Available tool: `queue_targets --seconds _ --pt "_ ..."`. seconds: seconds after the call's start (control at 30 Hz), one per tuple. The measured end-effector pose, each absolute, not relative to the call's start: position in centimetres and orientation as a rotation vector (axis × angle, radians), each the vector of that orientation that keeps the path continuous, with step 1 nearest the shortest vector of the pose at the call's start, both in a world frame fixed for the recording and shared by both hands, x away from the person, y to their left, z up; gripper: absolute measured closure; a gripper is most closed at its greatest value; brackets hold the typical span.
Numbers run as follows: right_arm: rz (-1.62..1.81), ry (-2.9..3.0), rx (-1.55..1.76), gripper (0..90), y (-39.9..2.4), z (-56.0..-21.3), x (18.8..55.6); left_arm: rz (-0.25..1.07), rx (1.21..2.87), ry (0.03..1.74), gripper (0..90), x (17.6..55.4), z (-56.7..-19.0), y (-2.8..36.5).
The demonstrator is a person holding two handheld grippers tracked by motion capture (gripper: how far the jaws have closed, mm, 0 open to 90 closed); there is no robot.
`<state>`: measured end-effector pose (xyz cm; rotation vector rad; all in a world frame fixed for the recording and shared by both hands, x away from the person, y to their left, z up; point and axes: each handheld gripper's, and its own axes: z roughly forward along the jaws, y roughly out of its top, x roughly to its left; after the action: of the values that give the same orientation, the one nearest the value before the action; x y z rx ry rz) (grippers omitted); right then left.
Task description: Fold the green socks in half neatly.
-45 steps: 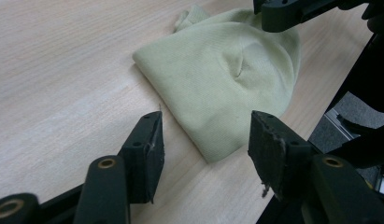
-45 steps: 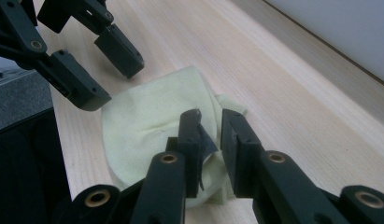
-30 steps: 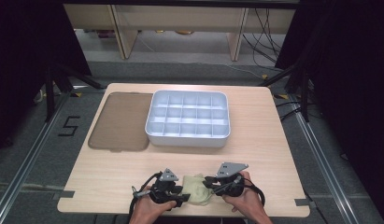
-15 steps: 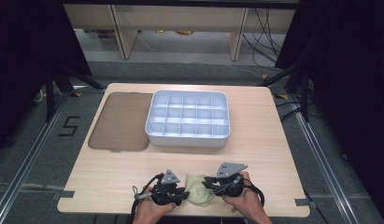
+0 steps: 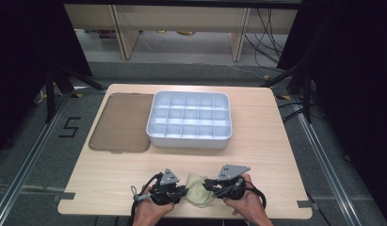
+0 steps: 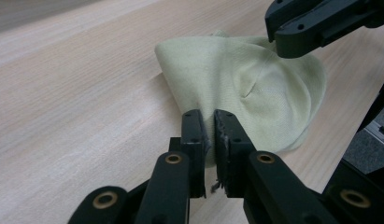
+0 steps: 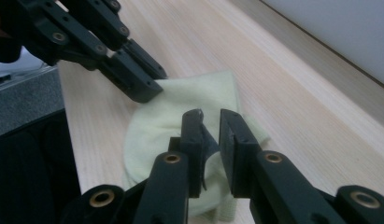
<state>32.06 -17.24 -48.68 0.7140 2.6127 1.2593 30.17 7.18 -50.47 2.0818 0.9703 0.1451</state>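
Lying at the near edge of the table, about at its middle, the pale yellow cloth sits exactly between the two hands, so neither one is nearer. The left gripper has just been closing its jaws, and in the left gripper view they now pinch a fold of the cloth, with the fabric rising between the pads. The right gripper reaches in from the other side; its jaws also have been closing a little and stand almost together with a bit of the cloth edge caught between them (the grip looks thinner there).

The cloth stretches from one gripper to the other, along the near edge, so its long axis runs left to right. I judge that the coming move depends on this: each hand holds one end, and pulling apart along that edge would spread the cloth. The white compartment tray and the brown lid stand well apart, toward the far edge.
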Motion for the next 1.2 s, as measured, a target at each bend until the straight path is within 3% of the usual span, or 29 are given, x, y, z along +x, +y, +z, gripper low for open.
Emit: queue_targets --seconds 0.5,1.2 --pt "1.251 2.731 0.614 84.3 -14.2 -49.8 30.5 0.162 2.093 0.928 82.6 30.0 -49.8 7.3" --pt "1.252 2.708 0.647 85.1 -14.5 -50.0 31.3 0.2 2.122 0.885 82.5 29.8 -49.4 7.2"
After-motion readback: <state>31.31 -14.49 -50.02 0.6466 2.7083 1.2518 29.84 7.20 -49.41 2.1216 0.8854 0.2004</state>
